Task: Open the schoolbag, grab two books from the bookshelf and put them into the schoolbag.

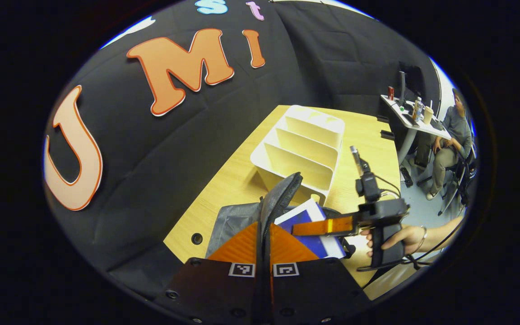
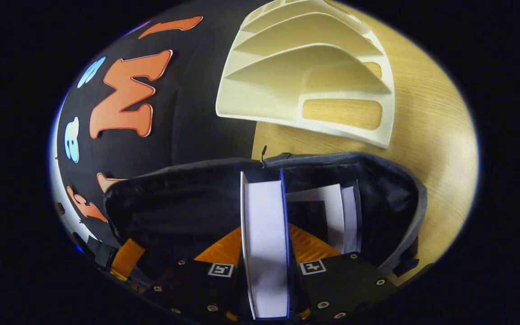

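While right claw [image 2: 265,253] grips book [image 2: 266,253] — schoolbag [image 2: 188,203] open.

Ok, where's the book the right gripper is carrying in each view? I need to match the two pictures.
Left gripper view: the blue-covered book sits right of centre, low, over the schoolbag, with the right gripper on it.
Right gripper view: bottom centre, edge-on between that gripper's own fingers, the book points into the open schoolbag.
Shared landmark: the cream bookshelf on the wooden table, beyond the bag.

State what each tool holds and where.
Right tool: a book, gripped across its covers at the page edge. Left tool: the schoolbag flap edge.
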